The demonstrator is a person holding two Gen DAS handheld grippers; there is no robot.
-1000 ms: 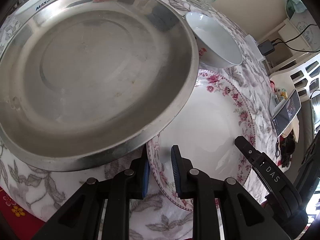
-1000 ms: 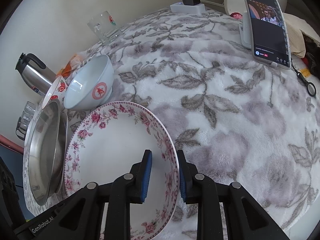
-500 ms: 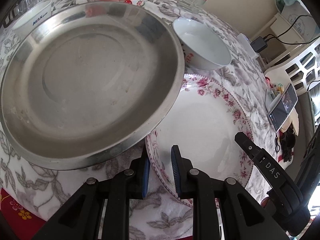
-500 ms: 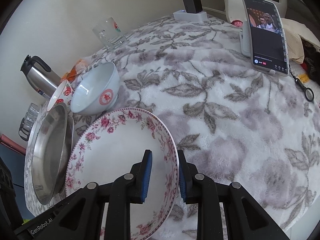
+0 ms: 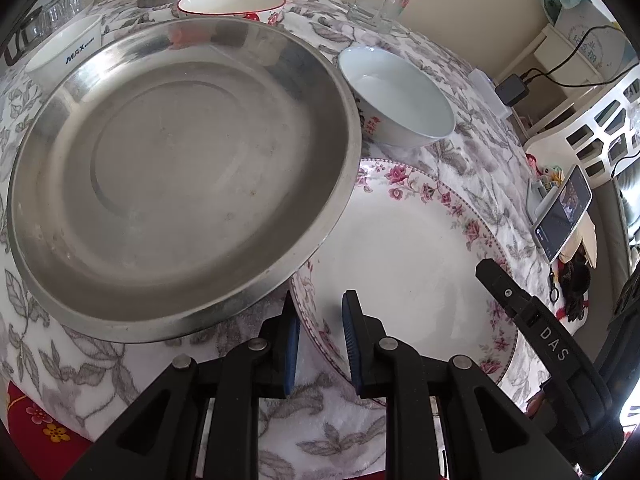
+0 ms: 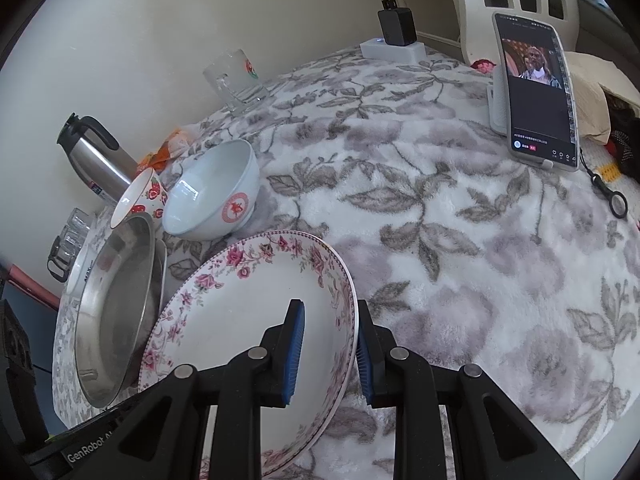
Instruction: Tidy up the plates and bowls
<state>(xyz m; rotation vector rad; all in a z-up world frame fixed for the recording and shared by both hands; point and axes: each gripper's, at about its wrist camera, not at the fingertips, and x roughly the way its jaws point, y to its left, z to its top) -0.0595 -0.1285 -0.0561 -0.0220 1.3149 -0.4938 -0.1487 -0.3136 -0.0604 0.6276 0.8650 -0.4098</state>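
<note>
- We see a table under a plush white tablecloth [image 6: 460, 240] printed with grey leaves and flowers; everything rests on it.
- The stainless steel plate [image 5: 180, 176] is the largest dish. In our left wrist view it fills the area from 9 to 12 o'clock, and its rim overlaps the edge of the floral plate [image 5: 404, 268] at about 3 o'clock of the steel plate.
- The floral plate, white with a pink rose border, sits tilted between both tools, its right side raised off the cloth in the right wrist view.
- A white bowl with a red emblem [image 6: 212, 192] stands just beyond the floral plate, at 11 o'clock in the right view.
- A red-rimmed bowl [image 5: 231, 1] and a white "MAX" bowl [image 5: 64, 50] lie behind the steel plate, toward 12 and 10 o'clock.
- A phone [image 6: 536, 92] leans upright at 1 o'clock, well apart from the dishes.
- Our left gripper [image 5: 319, 336] is clenched on the floral plate's near rim.
- Our right gripper [image 6: 329, 354] grasps the opposite rim of that plate.
</note>
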